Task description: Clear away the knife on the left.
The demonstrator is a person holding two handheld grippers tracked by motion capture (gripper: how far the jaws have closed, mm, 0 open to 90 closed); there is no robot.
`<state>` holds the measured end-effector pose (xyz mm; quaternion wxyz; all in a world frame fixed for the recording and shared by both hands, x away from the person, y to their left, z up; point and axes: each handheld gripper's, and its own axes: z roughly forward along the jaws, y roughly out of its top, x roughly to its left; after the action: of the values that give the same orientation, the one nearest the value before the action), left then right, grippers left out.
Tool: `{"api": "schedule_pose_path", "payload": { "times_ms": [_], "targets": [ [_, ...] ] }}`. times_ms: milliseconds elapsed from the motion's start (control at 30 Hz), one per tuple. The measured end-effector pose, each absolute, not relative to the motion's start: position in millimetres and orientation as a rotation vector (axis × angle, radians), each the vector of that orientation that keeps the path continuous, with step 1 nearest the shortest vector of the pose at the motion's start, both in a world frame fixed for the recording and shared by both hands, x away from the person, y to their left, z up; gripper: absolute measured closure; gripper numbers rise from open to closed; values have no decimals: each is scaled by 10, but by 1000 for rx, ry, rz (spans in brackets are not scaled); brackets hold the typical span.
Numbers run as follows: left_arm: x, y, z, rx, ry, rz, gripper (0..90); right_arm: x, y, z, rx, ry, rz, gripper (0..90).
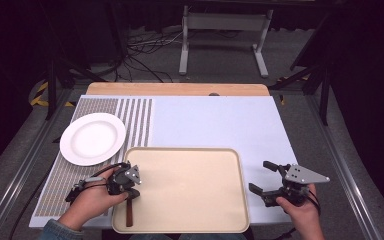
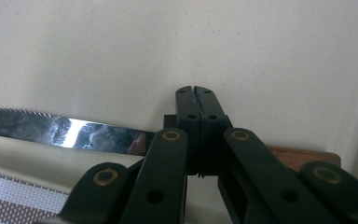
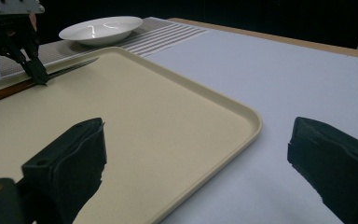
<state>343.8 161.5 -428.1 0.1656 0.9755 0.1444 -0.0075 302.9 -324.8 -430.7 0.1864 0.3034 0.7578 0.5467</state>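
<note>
A knife with a brown wooden handle [image 1: 129,216] lies along the left side of a beige tray [image 1: 190,149]. In the left gripper view its serrated blade [image 2: 74,130] runs out to the left and the handle [image 2: 303,156] to the right, beneath the jaws. My left gripper [image 1: 130,192] is shut, tips together [image 2: 196,91], and rests across the knife where blade meets handle; the knife is not between the jaws. The right gripper view shows that gripper [image 3: 39,79] touching the knife [image 3: 9,91]. My right gripper [image 1: 262,177] is open and holds nothing, just right of the tray [image 3: 254,119].
A white plate [image 1: 92,138] sits on a striped placemat [image 1: 60,175] behind the tray's left corner, also in the right gripper view [image 3: 102,25]. A pale blue mat [image 1: 215,120] covers the table. Stand legs and cables lie on the floor beyond the table's far edge.
</note>
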Motion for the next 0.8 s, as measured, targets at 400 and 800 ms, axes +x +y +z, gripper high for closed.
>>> {"api": "schedule_pose_path", "payload": {
  "times_ms": [400, 800],
  "targets": [
    [3410, 1676, -4275, 2795, 416, -41, 900, 3030, -3245, -4308, 853, 2139, 1533, 49],
    [3398, 1734, -4270, 2803, 432, -37, 900, 3031, -3246, -4310, 854, 2139, 1534, 50]
  ]
}}
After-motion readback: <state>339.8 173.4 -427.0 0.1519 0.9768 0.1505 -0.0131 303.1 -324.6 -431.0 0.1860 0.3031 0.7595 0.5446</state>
